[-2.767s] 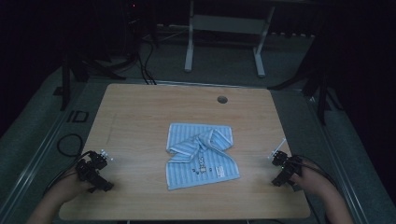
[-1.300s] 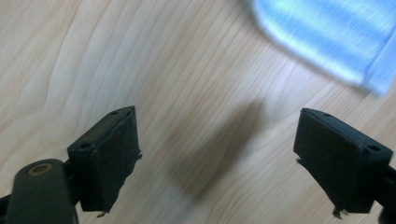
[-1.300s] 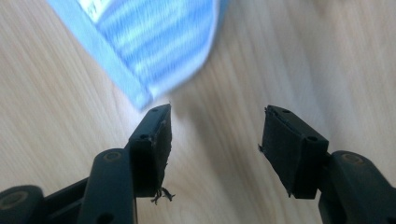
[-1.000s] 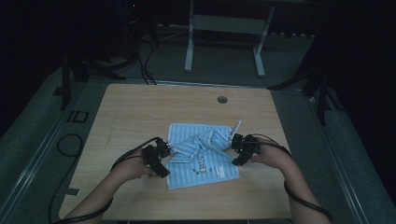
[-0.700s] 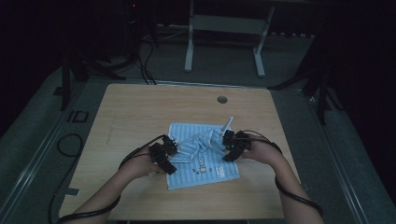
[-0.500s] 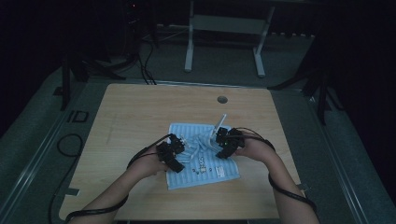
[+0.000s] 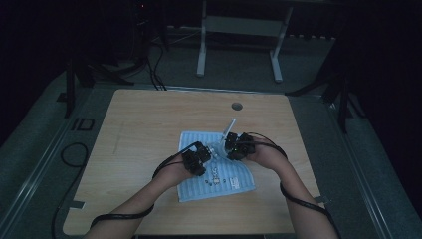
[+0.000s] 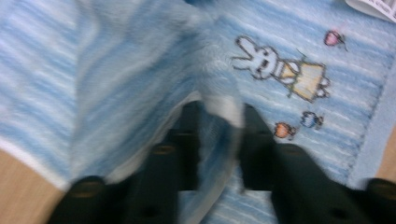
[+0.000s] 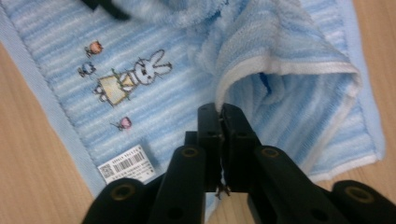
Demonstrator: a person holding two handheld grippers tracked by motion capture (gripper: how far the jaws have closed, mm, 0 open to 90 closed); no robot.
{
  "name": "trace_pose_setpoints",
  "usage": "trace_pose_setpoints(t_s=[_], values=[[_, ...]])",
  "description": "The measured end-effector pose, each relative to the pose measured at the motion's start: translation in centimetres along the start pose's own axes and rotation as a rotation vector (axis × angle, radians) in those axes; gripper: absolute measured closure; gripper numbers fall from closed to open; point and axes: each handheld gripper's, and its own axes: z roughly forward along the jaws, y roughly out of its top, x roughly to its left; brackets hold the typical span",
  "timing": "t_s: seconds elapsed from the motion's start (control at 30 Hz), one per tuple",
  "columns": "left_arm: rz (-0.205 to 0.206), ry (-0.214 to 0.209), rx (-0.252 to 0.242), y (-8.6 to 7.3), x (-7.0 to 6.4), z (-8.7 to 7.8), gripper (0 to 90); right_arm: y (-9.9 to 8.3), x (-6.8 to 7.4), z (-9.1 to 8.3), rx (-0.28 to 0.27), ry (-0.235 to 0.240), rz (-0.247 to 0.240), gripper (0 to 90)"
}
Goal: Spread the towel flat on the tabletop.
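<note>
Each claw, left [image 8: 219, 119] and right [image 9: 220, 114], pinches the towel's [image 9: 140, 51] raised fold.

You had a soft terry-cloth towel [image 9: 154, 88], fuzzy pile, pale blue stripes, flat woven hem band at the edge. Embroidered-looking rabbit motif [image 9: 130, 77] on it, plus a paper-like barcode label [image 9: 127, 166]. Your table [image 7: 149, 119] was light wood-grain, smooth, matt. Your right gripper [image 9: 220, 112] and left gripper [image 8: 219, 112] looked like matt black plastic.
</note>
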Motion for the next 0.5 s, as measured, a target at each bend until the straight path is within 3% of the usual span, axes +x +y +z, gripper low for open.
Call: trace_pose_setpoints(t_s=[0.07,0.3,0.5], values=[[-0.009,0.009,-0.015,-0.2,0.3,-0.5,86.5,-0.4,0.0,-0.2,-0.006,-0.011,0.012,87.9],[-0.043,0.043,-0.062,-1.5,1.2,-3.0,87.9,-2.6,-0.1,-1.4,-0.029,-0.047,0.048,88.1],[-0.069,0.064,-0.070,-3.3,1.8,-4.4,87.8,-5.3,0.2,-2.6,-0.043,-0.073,0.084,88.1]])
